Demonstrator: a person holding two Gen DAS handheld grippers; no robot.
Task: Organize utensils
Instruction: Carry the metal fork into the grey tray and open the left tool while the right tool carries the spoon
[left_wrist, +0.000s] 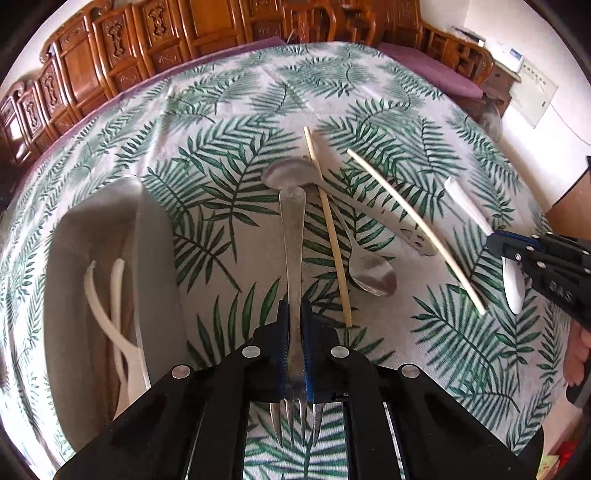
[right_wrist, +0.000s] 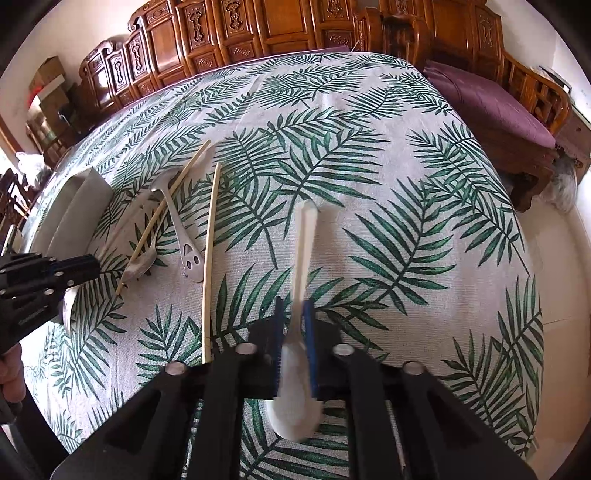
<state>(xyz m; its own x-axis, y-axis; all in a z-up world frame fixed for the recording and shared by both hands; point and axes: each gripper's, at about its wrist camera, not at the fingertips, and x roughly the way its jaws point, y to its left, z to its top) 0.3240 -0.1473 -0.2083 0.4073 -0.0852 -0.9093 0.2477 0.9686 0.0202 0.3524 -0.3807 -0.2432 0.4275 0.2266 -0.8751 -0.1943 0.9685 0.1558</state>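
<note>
Left gripper (left_wrist: 294, 314) clenched on metal fork (left_wrist: 293, 236); right gripper (right_wrist: 294, 314) clenched on white spoon (right_wrist: 300, 332); no readable writing.

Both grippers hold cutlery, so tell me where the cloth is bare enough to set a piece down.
Free: the leaf-print tablecloth right of the white plastic spoon, out to the table edge, and the far stretch toward the carved wooden cabinets.

Crowded: between the grey tray and the pale chopstick, where the steel spoon, steel ladle and second chopstick overlap.
</note>
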